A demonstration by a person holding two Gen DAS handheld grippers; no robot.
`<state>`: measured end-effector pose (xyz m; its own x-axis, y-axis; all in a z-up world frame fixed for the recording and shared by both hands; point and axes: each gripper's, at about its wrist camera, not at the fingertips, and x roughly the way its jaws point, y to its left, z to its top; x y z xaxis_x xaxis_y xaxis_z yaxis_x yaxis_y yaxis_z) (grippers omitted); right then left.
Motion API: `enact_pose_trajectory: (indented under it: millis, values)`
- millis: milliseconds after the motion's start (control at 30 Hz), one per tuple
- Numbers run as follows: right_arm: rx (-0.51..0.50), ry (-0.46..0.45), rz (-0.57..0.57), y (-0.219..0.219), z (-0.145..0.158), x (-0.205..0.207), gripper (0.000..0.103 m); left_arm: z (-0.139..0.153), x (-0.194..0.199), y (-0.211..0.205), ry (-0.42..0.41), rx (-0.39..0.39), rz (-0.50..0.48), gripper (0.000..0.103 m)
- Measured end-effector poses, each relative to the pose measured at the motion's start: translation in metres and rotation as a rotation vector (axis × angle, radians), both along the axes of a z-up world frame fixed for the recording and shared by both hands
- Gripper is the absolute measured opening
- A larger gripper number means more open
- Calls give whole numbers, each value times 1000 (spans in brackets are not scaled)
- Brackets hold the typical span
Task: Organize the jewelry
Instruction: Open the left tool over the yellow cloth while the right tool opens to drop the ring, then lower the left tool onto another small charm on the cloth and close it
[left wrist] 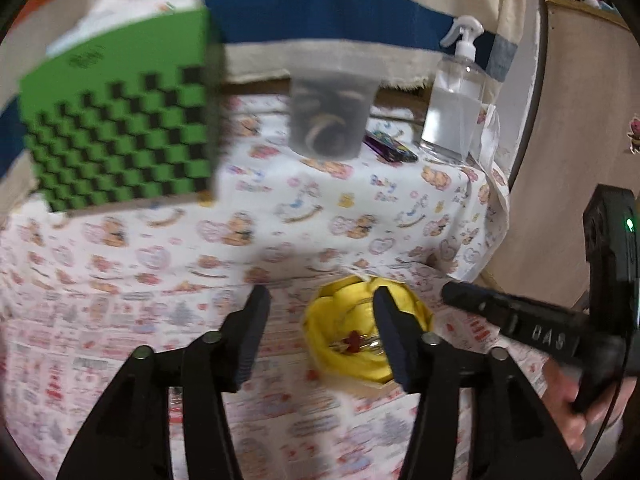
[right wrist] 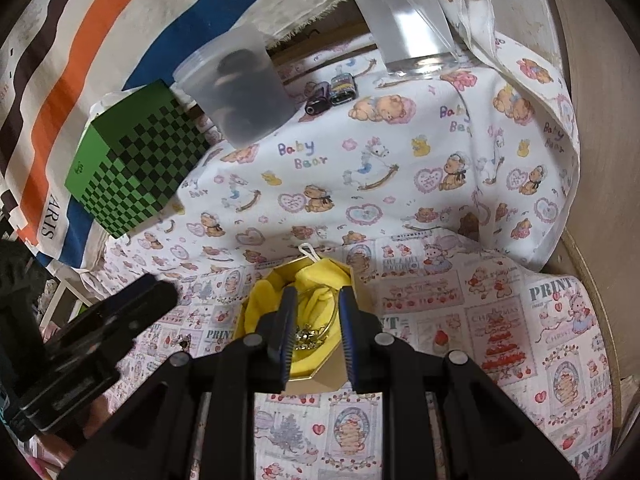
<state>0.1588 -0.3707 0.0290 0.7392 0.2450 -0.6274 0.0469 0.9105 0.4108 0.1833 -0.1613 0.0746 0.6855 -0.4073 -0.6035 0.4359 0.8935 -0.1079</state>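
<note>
A small gold box lined with yellow cloth sits on the patterned tablecloth. Jewelry lies in it: a piece with a red ornament and gold pieces with a thin bangle. My left gripper is open and empty, its right finger over the box. My right gripper is open, its fingers straddling the jewelry inside the box; it shows in the left wrist view at the right. The left gripper appears in the right wrist view at the left.
A green checkered box stands at the back left. A frosted plastic cup holding dark items, a clear spray bottle and small purple items stand at the back.
</note>
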Motion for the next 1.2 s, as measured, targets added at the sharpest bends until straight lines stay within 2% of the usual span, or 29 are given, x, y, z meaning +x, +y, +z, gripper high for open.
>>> enact_pose_trajectory:
  millis: [133, 233, 300, 433, 633, 767, 967, 1033, 1133, 1200]
  values:
    - [-30, -14, 1, 7, 2, -3, 25, 7, -11, 30, -38, 13, 56, 69]
    - [-49, -15, 7, 16, 0, -5, 25, 12, -20, 58, -38, -31, 107, 74]
    - [-71, -22, 24, 24, -1, -6, 25, 14, -29, 71, -69, -57, 122, 79]
    - [-128, -49, 25, 36, -1, -9, 27, 13, -33, 85, -154, 1, 182, 83]
    - [-145, -53, 29, 40, -3, -11, 48, -5, -16, 96, -50, 25, 205, 83]
    - [-133, -42, 40, 42, -6, -10, 50, -20, -11, 100, -40, 80, 238, 83]
    - [-145, -15, 40, 44, -13, -6, 51, -36, 3, 109, 47, 48, 240, 83]
    - [-147, -9, 41, 43, -15, -5, 51, -44, 8, 108, 70, 63, 236, 78]
    - [-154, -3, 45, 44, -16, -4, 51, -59, 19, 105, 135, 70, 211, 61]
    - [-157, 2, 45, 45, -17, -4, 51, -70, 28, 103, 190, 74, 192, 43]
